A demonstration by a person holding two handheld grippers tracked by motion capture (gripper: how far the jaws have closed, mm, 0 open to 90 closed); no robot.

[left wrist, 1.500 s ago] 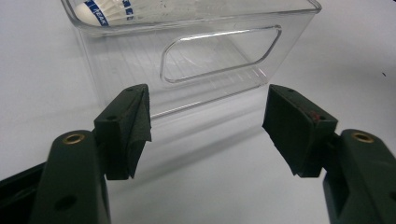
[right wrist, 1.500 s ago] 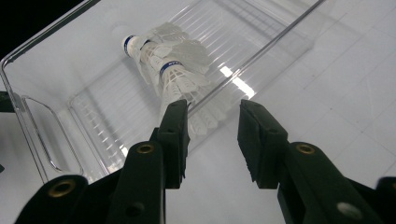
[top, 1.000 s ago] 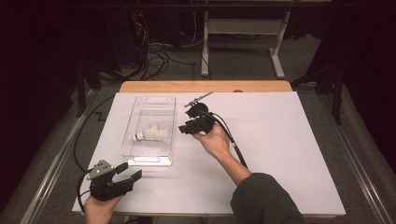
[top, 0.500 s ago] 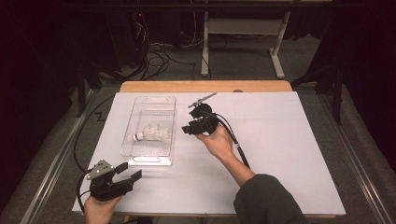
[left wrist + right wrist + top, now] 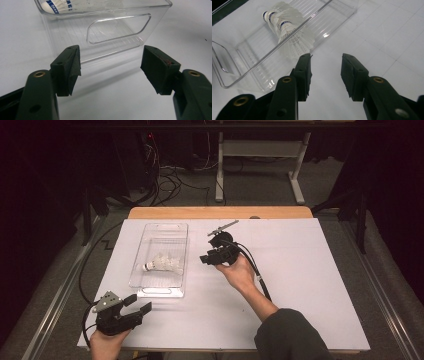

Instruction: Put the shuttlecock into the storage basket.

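Note:
A clear plastic bin (image 5: 176, 232) lies on the white table, left of centre. White shuttlecocks (image 5: 165, 264) with blue-banded cork tips lie inside it (image 5: 287, 32). My right gripper (image 5: 206, 259) hovers just right of the bin, jaws open and empty, pointing at it (image 5: 325, 75). My left gripper (image 5: 136, 305) rests near the table's front left corner, a little in front of the bin's near end. Its jaws stand wide open with nothing between them (image 5: 111, 66), facing the bin's handle cut-out (image 5: 117, 30).
The white table surface (image 5: 310, 270) spreads wide to the right of the bin. Black cables trail from both grippers. A thin metal rod (image 5: 223, 226) lies just beyond my right gripper. A wooden edge (image 5: 220, 213) borders the far side; a dark floor with cables lies behind.
My right gripper has drawn back slightly toward the person and to the right, away from the bin. The left gripper has stayed put.

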